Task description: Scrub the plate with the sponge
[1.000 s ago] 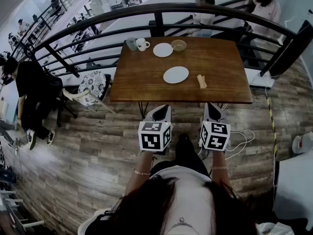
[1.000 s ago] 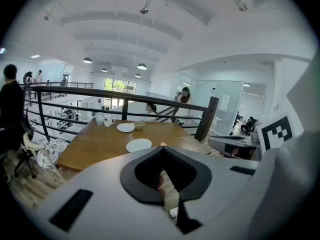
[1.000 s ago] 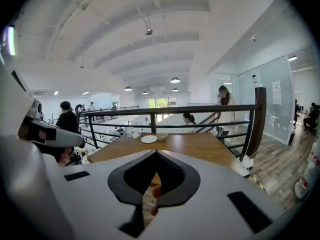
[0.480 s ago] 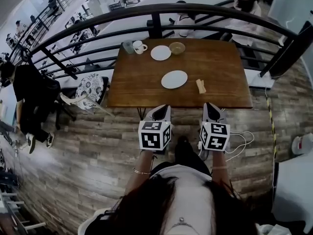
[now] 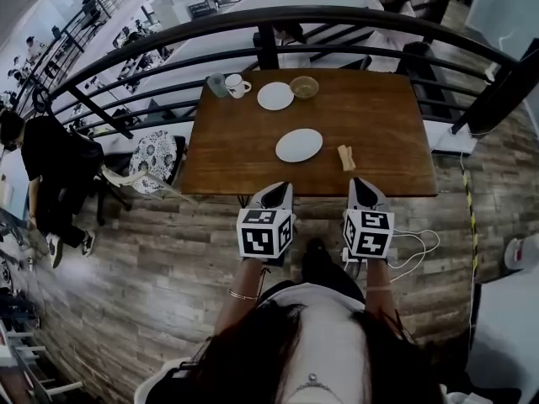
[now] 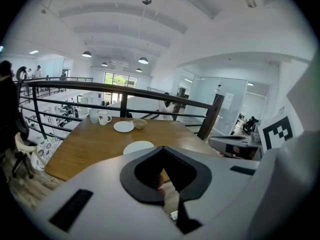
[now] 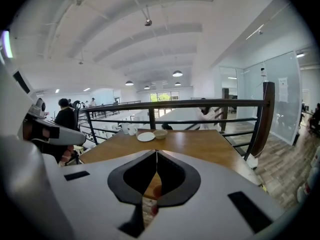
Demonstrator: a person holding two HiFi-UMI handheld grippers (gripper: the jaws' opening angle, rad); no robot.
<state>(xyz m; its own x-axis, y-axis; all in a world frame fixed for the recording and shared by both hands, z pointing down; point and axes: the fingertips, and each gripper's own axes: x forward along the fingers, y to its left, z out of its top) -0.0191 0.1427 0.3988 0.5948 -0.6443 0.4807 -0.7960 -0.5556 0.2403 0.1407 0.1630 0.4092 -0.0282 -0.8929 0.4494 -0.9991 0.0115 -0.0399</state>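
Observation:
A white plate (image 5: 299, 145) lies in the middle of the wooden table (image 5: 227, 154), also seen in the left gripper view as the plate (image 6: 138, 147). A tan sponge (image 5: 345, 157) lies to the right of it on the table. My left gripper (image 5: 279, 188) and right gripper (image 5: 362, 183) hover side by side just short of the table's near edge. Both are shut with nothing between their jaws. The left gripper's tips (image 6: 162, 148) and the right gripper's tips (image 7: 156, 152) meet in a closed seam.
At the table's far side stand a second white plate (image 5: 275, 96), a small bowl (image 5: 304, 86), a white mug (image 5: 235, 85) and a grey cup (image 5: 216, 85). A black railing (image 5: 278, 15) curves behind the table. A patterned chair (image 5: 158, 150) stands to the left. White cables (image 5: 417, 247) lie on the floor.
The table has drawn slightly nearer and shifted in view as I step toward it. Both grippers stay shut and level in front of me.

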